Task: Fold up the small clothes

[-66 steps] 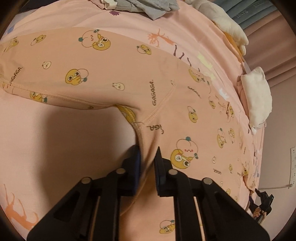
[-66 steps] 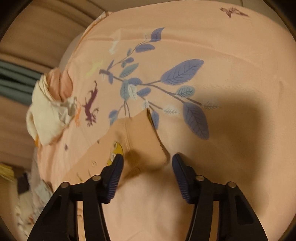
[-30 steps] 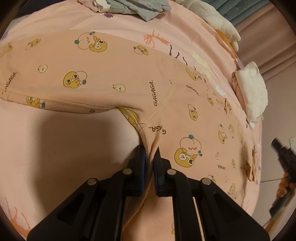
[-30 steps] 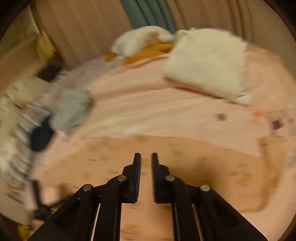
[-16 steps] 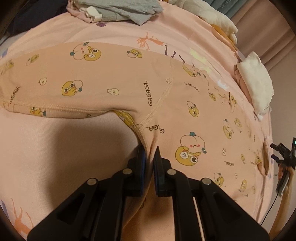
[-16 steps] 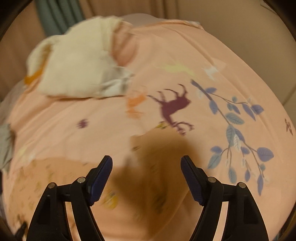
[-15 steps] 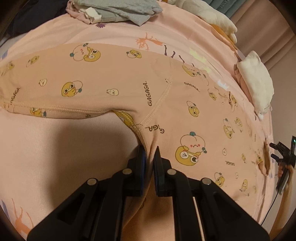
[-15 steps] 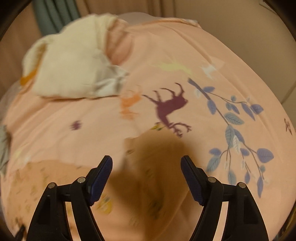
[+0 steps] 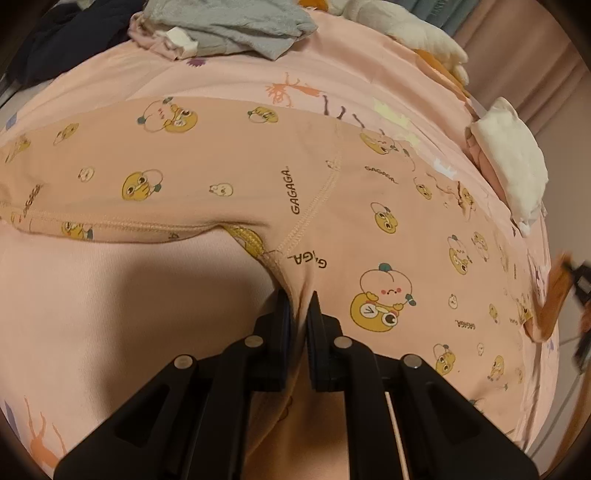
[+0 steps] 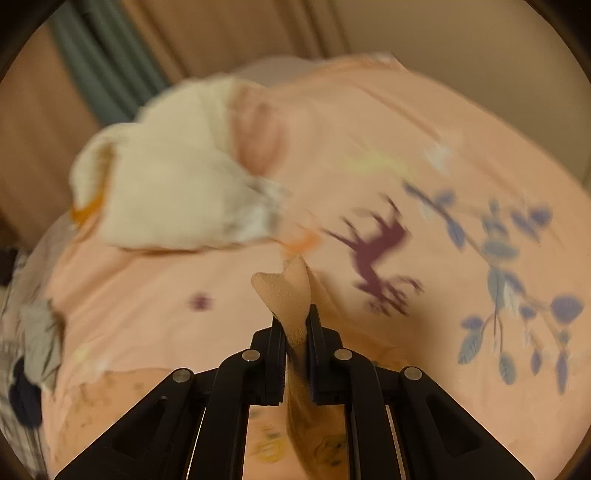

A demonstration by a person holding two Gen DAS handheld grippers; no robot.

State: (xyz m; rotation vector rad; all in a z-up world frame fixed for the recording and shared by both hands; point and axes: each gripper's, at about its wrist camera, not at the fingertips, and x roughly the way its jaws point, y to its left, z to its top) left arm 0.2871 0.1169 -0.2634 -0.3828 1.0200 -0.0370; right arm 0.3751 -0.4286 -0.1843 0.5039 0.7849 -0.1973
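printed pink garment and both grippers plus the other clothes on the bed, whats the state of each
left gripper: shut on the printed pink garment at its underarm seam
right gripper: shut on a raised corner of the same garment
printed pink garment: mostly spread flat on the bedsheet
grey clothes: crumpled heap
cream cloth: bunched, blurred

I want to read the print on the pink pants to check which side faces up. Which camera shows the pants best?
The left wrist view: the pink pants lie spread out and sharp, cartoon faces and GAGAGA lettering readable. The right wrist view shows only a pinched corner in the right tool plus a blurred strip below.
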